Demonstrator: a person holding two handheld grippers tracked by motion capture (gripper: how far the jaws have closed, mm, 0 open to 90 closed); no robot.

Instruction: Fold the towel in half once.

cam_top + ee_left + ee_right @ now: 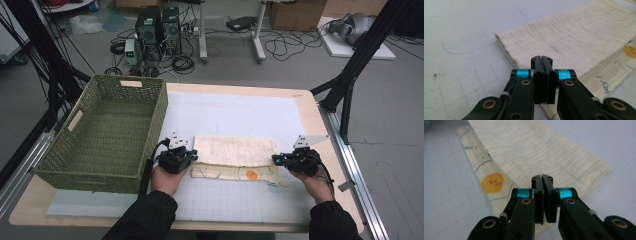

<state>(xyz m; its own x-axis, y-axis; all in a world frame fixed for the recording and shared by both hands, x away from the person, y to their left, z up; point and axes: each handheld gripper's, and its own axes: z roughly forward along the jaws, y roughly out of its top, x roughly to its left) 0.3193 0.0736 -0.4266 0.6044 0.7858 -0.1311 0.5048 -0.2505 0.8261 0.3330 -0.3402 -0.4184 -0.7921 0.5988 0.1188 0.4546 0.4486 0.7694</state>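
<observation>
Nearest the person, the left tool point(192, 156) sits at the left end of the folded cream cloth point(235, 151), and the right tool point(276, 160) sits at the cloth's right end, each held in a hand whose dark sleeve enters from the near edge of the table point(305, 107). In the left gripper view the jaws of the left tool point(541, 58) are pressed together over the near edge of the cloth point(579, 37); whether a thin layer of fabric is pinched between them is hard to tell, since the jaws hide that spot. In the right gripper view the right tool point(542, 177) likewise has its jaws together above the cloth point(536, 150), again with the contact point hidden. The cloth lies flat on the white gridded mat point(225, 200), folded lengthwise so that a narrow printed strip with an orange round face point(251, 174) shows along the side of the cloth nearest the person. To the left of the cloth, just beyond the left tool, stands a green woven basket point(160, 112) on the table. Beyond the cloth the mat runs on to the far edge of the table, and past that the floor holds black computer towers point(159, 27) and tangled cables point(290, 45).
</observation>
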